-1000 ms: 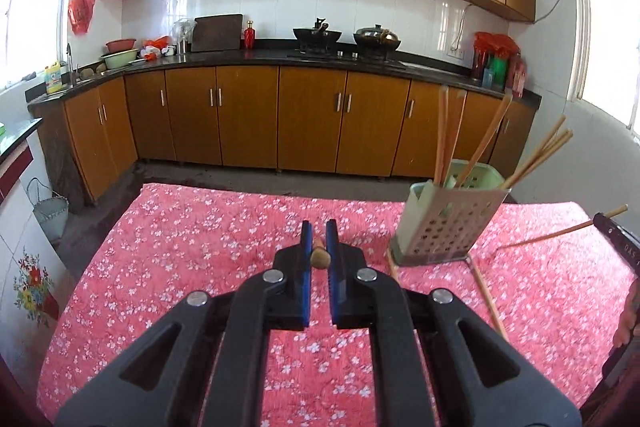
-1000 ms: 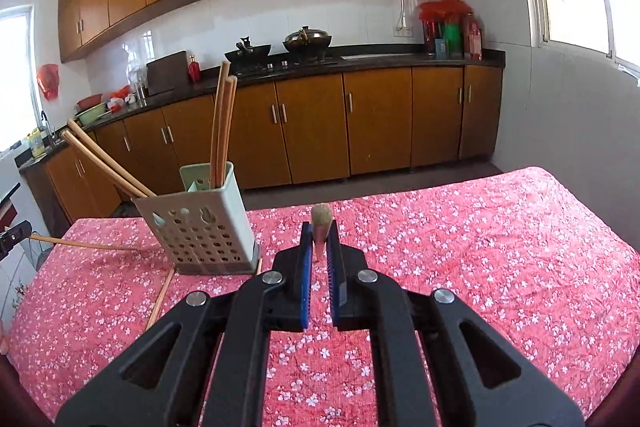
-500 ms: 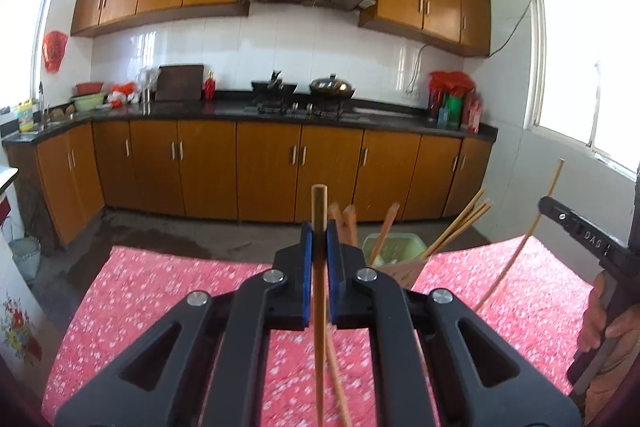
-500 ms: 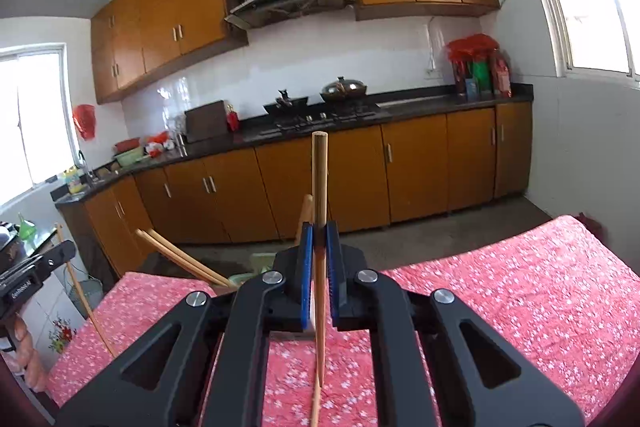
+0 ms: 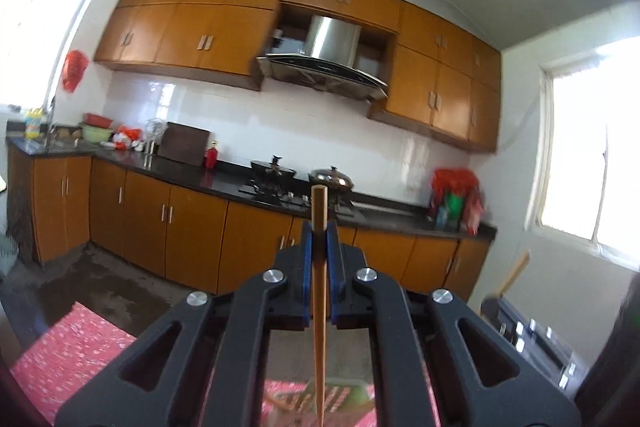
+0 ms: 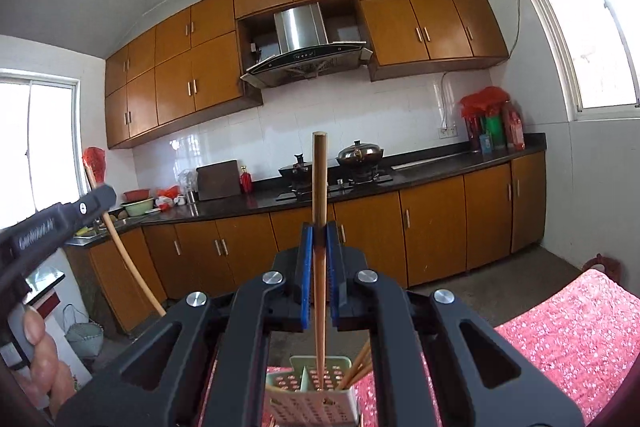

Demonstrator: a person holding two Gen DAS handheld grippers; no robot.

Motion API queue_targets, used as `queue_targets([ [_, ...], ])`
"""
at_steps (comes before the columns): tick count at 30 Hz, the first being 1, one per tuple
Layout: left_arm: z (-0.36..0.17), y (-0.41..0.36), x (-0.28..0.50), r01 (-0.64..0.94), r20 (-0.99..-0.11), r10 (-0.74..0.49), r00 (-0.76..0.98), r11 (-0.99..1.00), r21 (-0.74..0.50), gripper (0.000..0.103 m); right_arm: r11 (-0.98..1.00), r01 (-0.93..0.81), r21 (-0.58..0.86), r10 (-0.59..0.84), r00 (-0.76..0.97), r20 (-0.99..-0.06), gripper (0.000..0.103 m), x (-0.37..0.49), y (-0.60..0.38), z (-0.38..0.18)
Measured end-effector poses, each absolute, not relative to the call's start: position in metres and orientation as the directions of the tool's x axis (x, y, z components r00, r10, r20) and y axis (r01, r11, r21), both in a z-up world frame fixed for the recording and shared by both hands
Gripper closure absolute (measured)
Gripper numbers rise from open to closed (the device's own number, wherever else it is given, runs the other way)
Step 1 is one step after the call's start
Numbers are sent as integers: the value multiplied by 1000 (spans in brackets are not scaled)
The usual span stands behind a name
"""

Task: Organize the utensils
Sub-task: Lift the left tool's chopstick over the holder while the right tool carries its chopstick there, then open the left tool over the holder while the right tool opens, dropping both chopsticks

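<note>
My left gripper is shut on a wooden chopstick held upright, tip pointing down toward the pale green perforated utensil holder seen between the arms. My right gripper is shut on another wooden chopstick held upright, its lower tip reaching into the utensil holder, which holds other chopsticks. The left gripper with its chopstick shows at the left of the right wrist view.
The red flowered tablecloth covers the table below, also in the left wrist view. Kitchen cabinets and a counter with pots stand beyond. The person's hand holds the left gripper.
Both grippers have lifted their chopsticks off the table, tilted them upright and moved over the holder. The right chopstick's tip has gone down into the holder.
</note>
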State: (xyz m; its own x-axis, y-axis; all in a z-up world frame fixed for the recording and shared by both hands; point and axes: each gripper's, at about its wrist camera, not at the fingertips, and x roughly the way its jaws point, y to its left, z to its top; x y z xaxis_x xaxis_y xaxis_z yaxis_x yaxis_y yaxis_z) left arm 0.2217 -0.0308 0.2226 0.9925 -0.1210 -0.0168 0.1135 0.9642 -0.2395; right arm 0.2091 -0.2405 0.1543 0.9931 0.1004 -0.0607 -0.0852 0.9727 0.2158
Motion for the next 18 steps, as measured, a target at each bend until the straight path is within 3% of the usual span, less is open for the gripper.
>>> queue_targets([
  [6, 208, -31, 259, 43, -15, -48, 999, 966, -256, 95, 972, -70, 226, 97, 989, -110, 95, 232, -238, 135],
  [13, 160, -26, 290, 24, -144, -62, 988, 966, -257, 94, 969, -85, 230, 130, 974, -188, 95, 242, -234, 114],
  [18, 162, -8, 279, 16, -169, -62, 984, 965, -261, 76, 971, -79, 227, 121, 976, -179, 86, 233, -241, 121],
])
